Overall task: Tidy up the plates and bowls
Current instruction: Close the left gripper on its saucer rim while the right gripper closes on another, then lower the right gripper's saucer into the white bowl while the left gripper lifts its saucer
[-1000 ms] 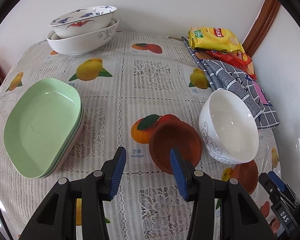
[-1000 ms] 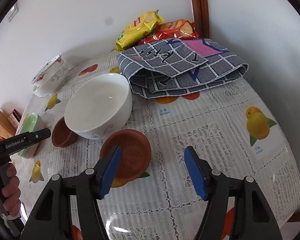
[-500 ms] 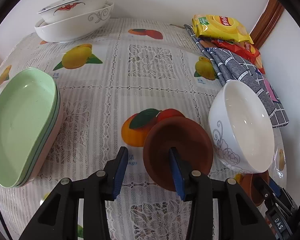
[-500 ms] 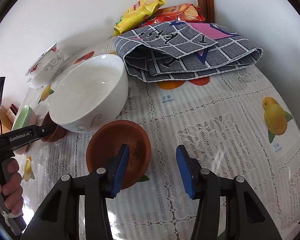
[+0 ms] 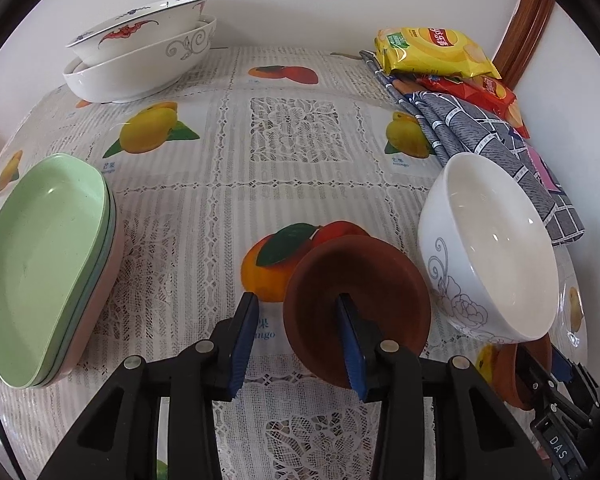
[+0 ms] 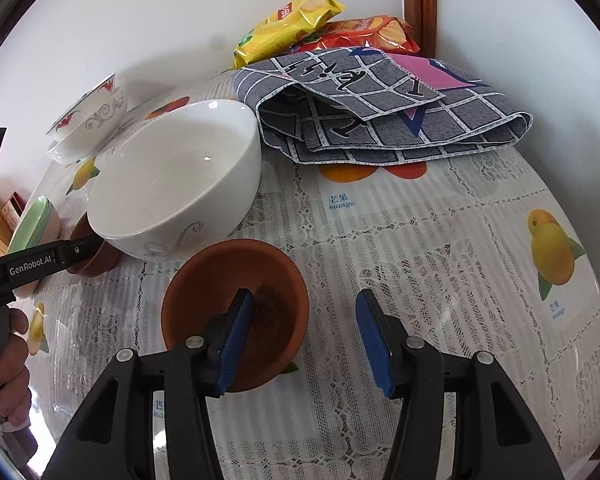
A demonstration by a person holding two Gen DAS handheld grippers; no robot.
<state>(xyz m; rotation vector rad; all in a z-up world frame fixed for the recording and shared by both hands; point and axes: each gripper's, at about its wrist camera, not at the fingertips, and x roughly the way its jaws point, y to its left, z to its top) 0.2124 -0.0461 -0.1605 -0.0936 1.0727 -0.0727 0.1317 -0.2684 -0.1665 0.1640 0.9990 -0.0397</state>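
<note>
My left gripper [image 5: 298, 344] is open and straddles the near left rim of a dark brown saucer [image 5: 376, 288]; its right finger is inside the saucer. My right gripper [image 6: 308, 340] is open and straddles the near right rim of a second, orange-brown saucer [image 6: 228, 276], left finger inside it. A white bowl with grey floral lines [image 5: 488, 248] stands between the two saucers and also shows in the right wrist view [image 6: 172, 184]. Stacked green and pink plates [image 5: 40, 264] lie at the left. Two nested patterned bowls [image 5: 140, 48] stand at the back left.
A folded grey checked cloth [image 6: 384, 108] lies at the back right with yellow [image 5: 432, 50] and red [image 5: 476, 94] snack bags behind it, near a wooden door frame [image 5: 524, 28]. The table [image 5: 292, 152] has a fruit-print lace cover. The wall is close behind.
Both grippers have moved forward and down onto the saucers. Each now has one finger inside a saucer rim. The jaws of both have narrowed a little.
</note>
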